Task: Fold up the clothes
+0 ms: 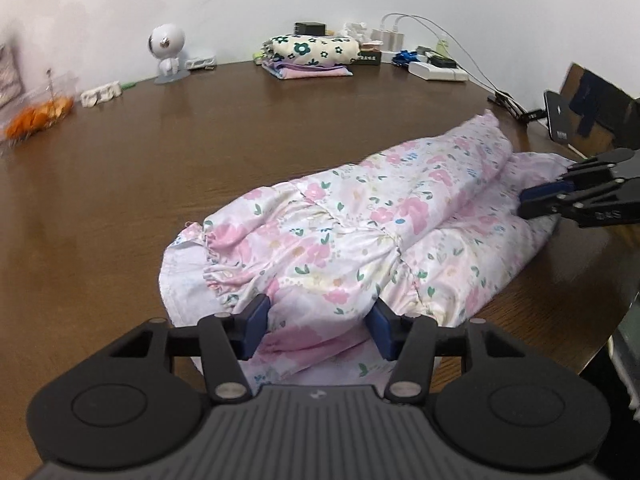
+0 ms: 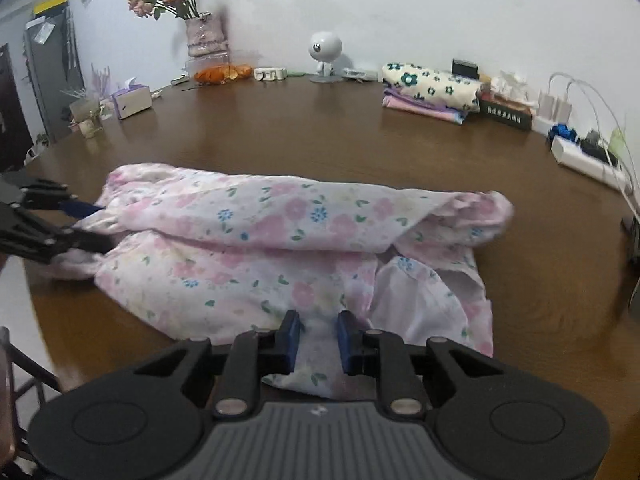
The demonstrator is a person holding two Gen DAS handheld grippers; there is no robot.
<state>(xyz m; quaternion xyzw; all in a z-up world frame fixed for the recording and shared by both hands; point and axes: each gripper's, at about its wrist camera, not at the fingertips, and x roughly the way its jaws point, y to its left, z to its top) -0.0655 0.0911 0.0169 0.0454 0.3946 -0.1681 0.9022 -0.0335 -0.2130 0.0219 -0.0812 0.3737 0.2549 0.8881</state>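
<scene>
I have the floral garment (image 1: 360, 232) lying in a long, half-rolled bundle across the near side of the desk (image 1: 200, 140), with one hand-held gripper at each end of it. My left hand-held gripper (image 1: 318, 326) stands about half open, pads either side of a ridge of cloth at the gathered end; cloth lies between them, but I cannot tell that they press on it. My right hand-held gripper (image 2: 318, 334) is narrower, with a fold of the thin fabric in the gap, and again I cannot say the pads are biting.

I judge this cloth light, limp and a little slick: it will sag and slide rather than hold a crease, so a pinch on a single loose layer may drag only that layer. The gathered seam (image 1: 224, 256) and the hem edge (image 2: 304, 376) look the firmest places to take hold, since stitching gives more to grip.

The middle of the desk beyond the bundle gives room for the fold. Well behind, by the wall, sit a stack of folded clothes (image 2: 432, 88), a small white figurine (image 2: 325, 54), a tissue box (image 2: 132, 100) and a vase of flowers (image 2: 204, 36). The power strip and cables (image 2: 588, 156) at the right edge are the nearest snag, I think
</scene>
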